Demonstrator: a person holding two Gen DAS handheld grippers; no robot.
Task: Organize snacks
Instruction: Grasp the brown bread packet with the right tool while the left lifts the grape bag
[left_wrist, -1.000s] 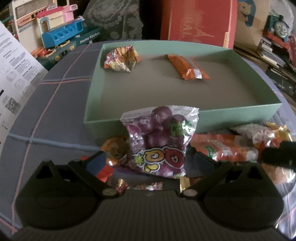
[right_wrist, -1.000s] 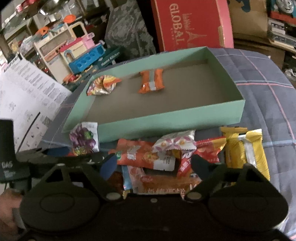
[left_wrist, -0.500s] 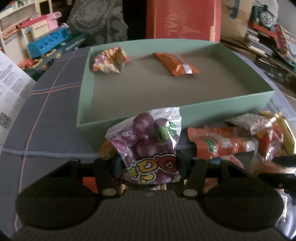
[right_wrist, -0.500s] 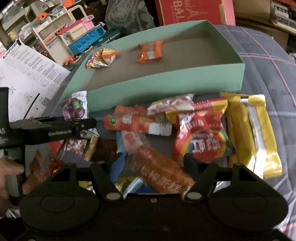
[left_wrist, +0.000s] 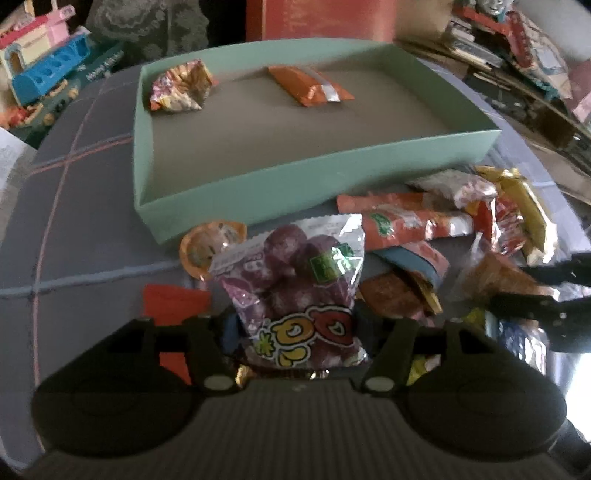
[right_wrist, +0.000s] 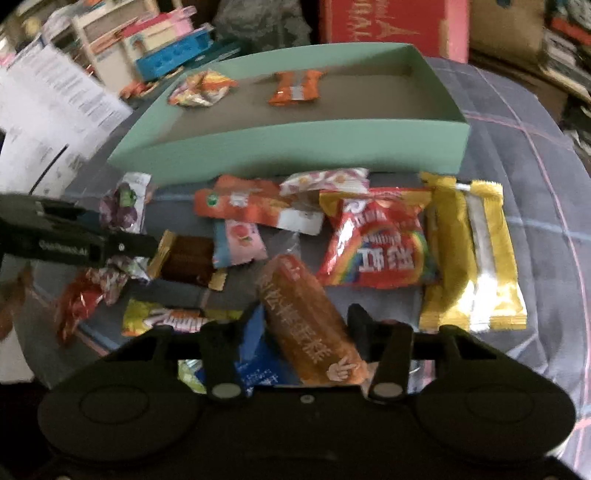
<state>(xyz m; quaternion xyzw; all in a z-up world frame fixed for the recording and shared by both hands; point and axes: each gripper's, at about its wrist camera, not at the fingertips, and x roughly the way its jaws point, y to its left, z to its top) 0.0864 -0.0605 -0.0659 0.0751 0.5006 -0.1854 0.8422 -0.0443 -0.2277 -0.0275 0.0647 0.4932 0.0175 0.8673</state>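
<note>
Cluttered worktop (left_wrist: 92, 206), box (left_wrist: 258, 188) waiting behind the pile.
Left tongs (left_wrist: 299, 332) have just eased slightly yet pinch the purple bag (left_wrist: 295, 280); right tongs (right_wrist: 299, 339) closing around the brown packet (right_wrist: 306, 317), both box-bound, apparently.

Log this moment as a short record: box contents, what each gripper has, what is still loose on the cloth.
box: green box, open top
inside box: crumpled foil snack and orange packet, both near the far wall
left gripper: jaws around the purple grape candy bag
right gripper: jaws closing around the brown cake bar
loose in front of the box: red rainbow candy bag, yellow packet, long orange pouch, pink packet
</note>
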